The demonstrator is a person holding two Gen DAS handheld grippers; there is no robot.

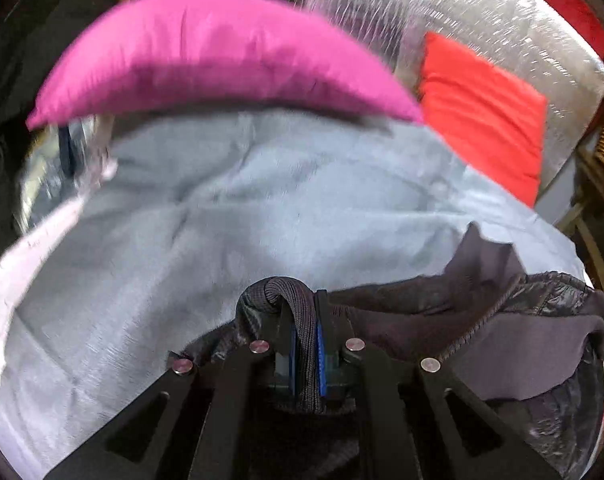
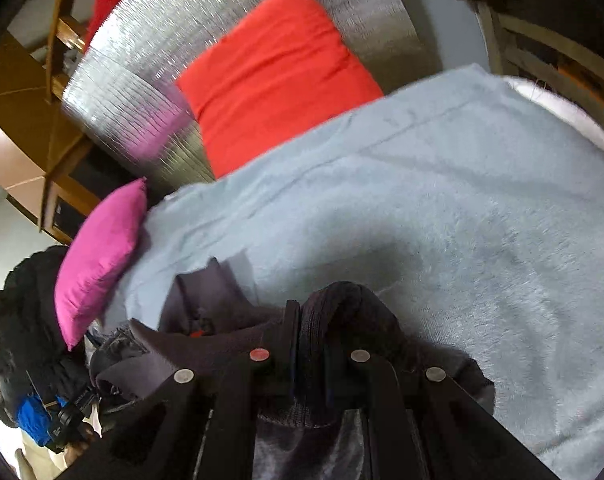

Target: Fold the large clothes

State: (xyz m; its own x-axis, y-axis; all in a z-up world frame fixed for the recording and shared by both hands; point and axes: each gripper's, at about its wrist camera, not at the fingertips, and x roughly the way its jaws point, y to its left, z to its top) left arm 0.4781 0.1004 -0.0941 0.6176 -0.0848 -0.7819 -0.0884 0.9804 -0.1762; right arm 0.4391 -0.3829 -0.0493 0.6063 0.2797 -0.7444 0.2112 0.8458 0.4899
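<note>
Holding the dark padded jacket (image 1: 482, 320) by its ribbed hem, you've got both grippers clamped on it.
Left gripper (image 1: 305, 332) and right gripper (image 2: 299, 332) pinch it over the pale blue fleece blanket (image 2: 462, 220).

Both wrist views are lit pretty evenly, soft indoor light with no obvious single source. The silver foil sheet (image 1: 482, 20) throws back streaky white glare, smeared into lines by motion blur. The pink cushion (image 1: 221, 52) and pale blue blanket (image 1: 221, 208) look soft and smudged, while the gripper arms up close stay fairly crisp. A soft grey shadow sits on the blanket (image 2: 442, 220) in the right view. Heavy fisheye bending curves everything near the edges, and the corners drop off to black.
</note>
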